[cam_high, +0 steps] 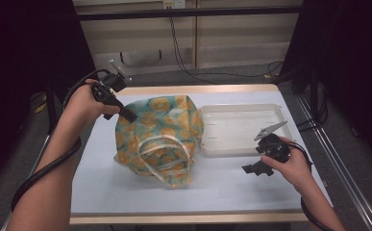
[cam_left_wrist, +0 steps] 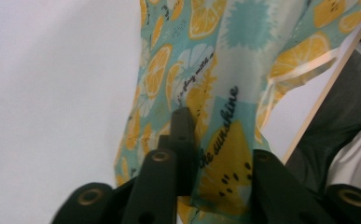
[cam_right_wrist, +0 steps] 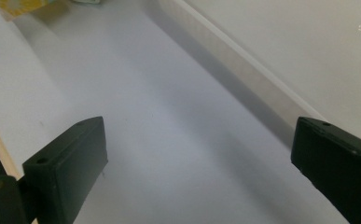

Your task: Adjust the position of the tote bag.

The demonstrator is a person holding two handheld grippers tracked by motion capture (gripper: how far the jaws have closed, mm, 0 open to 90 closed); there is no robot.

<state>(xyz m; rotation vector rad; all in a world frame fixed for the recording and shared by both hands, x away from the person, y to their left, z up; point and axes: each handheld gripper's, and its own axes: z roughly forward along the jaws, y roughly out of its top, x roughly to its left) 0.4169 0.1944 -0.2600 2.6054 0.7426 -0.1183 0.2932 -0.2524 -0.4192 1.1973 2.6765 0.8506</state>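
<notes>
A fabric bag [cam_high: 159, 134] printed with orange slices on teal stands bunched in the middle of the white table, its pale strap looped at the front. My left gripper [cam_high: 128, 115] reaches in from the left and is shut on the bag's upper left edge. In the left gripper view the printed cloth [cam_left_wrist: 234, 70] runs down between the black jaws of the left gripper [cam_left_wrist: 215, 149]. My right gripper [cam_high: 253, 169] hovers low at the front right, apart from the bag. Its jaws [cam_right_wrist: 197, 154] stand wide open over bare table.
A shallow clear plastic tray [cam_high: 241, 130] lies to the right of the bag, and its long wall [cam_right_wrist: 243, 70] runs just beside my right gripper. The table's wooden edge [cam_high: 188, 219] borders the front. Cables hang behind the table.
</notes>
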